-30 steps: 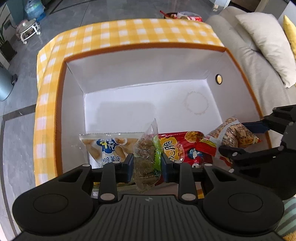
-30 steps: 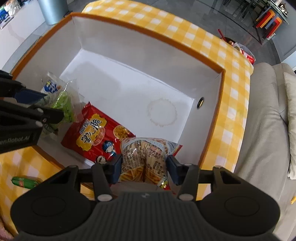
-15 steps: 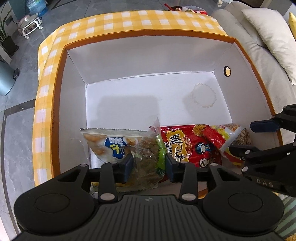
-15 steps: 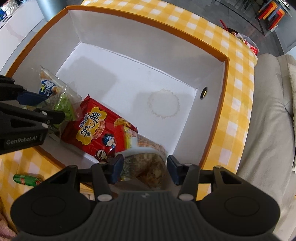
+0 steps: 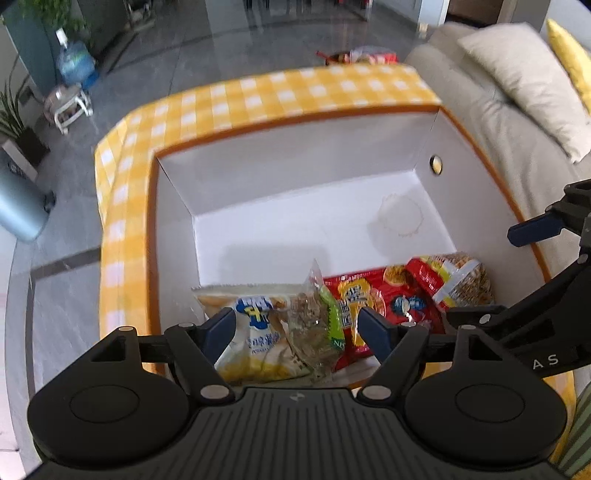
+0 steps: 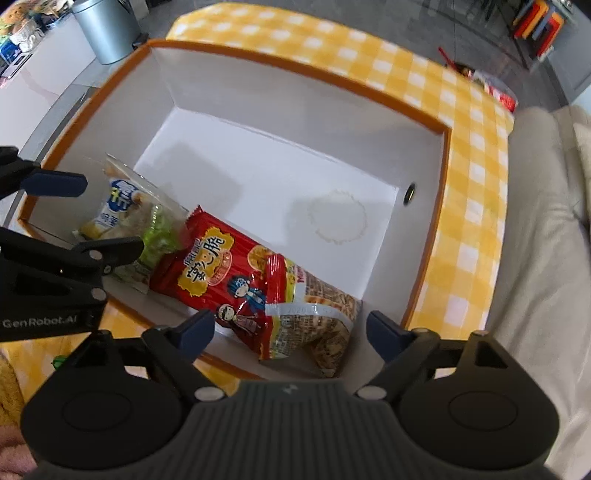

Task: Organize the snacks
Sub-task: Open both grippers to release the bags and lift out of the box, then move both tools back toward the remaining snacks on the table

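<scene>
A white box (image 5: 295,158) with an orange rim and yellow checked outside holds several snack packets along its near wall. My left gripper (image 5: 297,326) hovers over a clear green-edged packet (image 5: 314,325) and a pale packet with blue lettering (image 5: 255,332). Its jaws are opening and the pads touch neither. My right gripper (image 6: 290,330) hangs above a brown-and-red packet (image 6: 325,314) that leans on a red packet (image 6: 221,269). Its jaws are opening too, wide of that packet. The box (image 6: 295,92) is bare at the back.
A beige sofa with a cushion (image 5: 517,74) runs along the right of the box. A grey bin (image 6: 107,29) and a water bottle (image 5: 74,62) stand on the floor beyond. A small green packet (image 6: 59,360) lies outside the near wall.
Both grippers have opened and let go. The clear packet and the brown-and-red packet now lie in the box. The left gripper has drawn up and back a little.
</scene>
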### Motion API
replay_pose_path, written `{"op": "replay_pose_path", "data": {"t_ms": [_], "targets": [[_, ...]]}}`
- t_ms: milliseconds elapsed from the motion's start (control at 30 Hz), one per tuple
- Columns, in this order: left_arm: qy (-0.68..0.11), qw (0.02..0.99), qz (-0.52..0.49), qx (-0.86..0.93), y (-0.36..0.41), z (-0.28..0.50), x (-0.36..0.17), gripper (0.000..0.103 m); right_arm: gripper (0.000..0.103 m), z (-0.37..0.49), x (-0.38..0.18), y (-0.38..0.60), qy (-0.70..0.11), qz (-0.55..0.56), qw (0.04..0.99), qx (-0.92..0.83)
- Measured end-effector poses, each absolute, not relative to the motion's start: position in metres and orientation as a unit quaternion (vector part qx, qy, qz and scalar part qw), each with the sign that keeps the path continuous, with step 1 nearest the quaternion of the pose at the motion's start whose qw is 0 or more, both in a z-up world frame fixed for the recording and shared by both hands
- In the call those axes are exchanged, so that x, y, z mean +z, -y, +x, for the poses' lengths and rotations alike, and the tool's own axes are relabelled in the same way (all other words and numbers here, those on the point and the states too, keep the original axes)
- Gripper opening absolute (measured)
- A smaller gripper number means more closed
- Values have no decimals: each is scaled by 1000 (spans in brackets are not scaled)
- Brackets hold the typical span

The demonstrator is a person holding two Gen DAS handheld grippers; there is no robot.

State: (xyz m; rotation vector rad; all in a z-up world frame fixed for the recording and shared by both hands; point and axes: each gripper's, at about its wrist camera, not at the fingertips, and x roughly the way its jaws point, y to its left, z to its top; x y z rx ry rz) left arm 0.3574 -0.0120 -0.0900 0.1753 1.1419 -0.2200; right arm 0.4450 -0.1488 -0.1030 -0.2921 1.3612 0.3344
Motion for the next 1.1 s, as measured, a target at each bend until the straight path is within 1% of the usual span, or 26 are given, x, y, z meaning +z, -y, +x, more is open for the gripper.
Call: {"op": "replay_pose_path", "data": {"t_ms": [100, 200, 233, 367, 500, 600, 700, 767, 867, 1000, 1100], "targets": [[-521, 843, 90, -101, 9, 349, -83, 89, 92, 439, -93, 149, -609, -133, 767, 154], [-515, 846, 82, -109, 4, 344, -77, 88, 92, 434, -84, 152, -596, -132, 778, 149], [-512, 848, 81, -114, 2, 342, -73, 87, 92, 432, -80, 153, -589, -131, 784, 147], [-473, 871, 85, -101, -1, 329, -52, 87, 92, 418, -62, 158, -556, -119, 809, 148], [-449, 884, 42, -121, -8, 314, -30, 87, 92, 399, -40, 163, -518, -104, 836, 148], [-424, 896, 33, -127, -11, 299, -15, 86, 92, 382, -27, 167, -495, -95, 852, 144], [-396, 908, 43, -134, -12, 281, -1, 86, 92, 362, -14, 171, -468, -85, 869, 136], [-378, 915, 55, -133, -10, 267, 6, 86, 95, 347, -5, 175, -452, -74, 879, 132], [-358, 921, 69, -136, -8, 244, 14, 84, 95, 322, 4, 181, -432, -54, 891, 128], [-348, 924, 69, -143, -8, 214, 17, 84, 96, 287, 10, 194, -409, -16, 903, 131], [-356, 921, 59, -148, -8, 195, 13, 84, 96, 261, 7, 203, -402, 17, 906, 130]]}}
